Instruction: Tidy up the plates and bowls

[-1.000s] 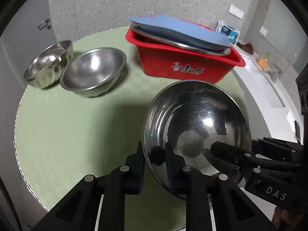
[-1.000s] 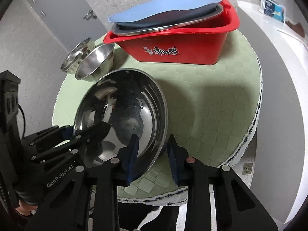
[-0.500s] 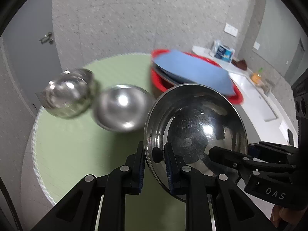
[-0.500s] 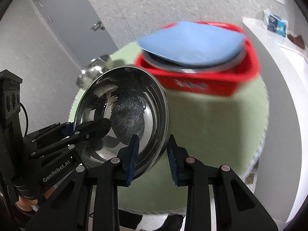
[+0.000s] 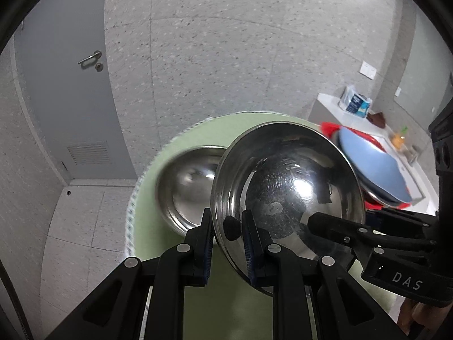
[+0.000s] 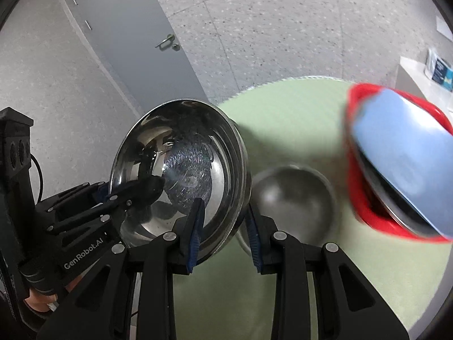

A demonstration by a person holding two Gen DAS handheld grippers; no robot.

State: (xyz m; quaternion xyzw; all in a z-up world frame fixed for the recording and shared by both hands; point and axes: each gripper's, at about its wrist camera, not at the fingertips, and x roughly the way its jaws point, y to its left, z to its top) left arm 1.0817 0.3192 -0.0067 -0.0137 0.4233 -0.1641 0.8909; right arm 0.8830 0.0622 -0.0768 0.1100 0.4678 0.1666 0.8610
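Observation:
Both grippers hold one large steel bowl (image 5: 286, 187) by its rim, lifted above the green round table (image 5: 198, 300). My left gripper (image 5: 226, 232) is shut on the rim's near-left edge. My right gripper (image 6: 223, 221) is shut on the opposite rim of the same bowl (image 6: 181, 164). A smaller steel bowl (image 5: 184, 187) rests on the table just beyond and below the held one, also in the right wrist view (image 6: 294, 198). A red basin (image 6: 356, 153) holds a steel plate and a blue plate (image 6: 402, 153).
The table's edge (image 5: 133, 206) is close on the left, with tiled floor below. A grey door (image 5: 70, 85) and speckled wall stand behind. A white counter (image 5: 348, 116) with a tissue pack is at the right.
Both grippers lifted the large bowl and carried it left, over the smaller bowl. The basin slid to the right of view. The third bowl is out of view.

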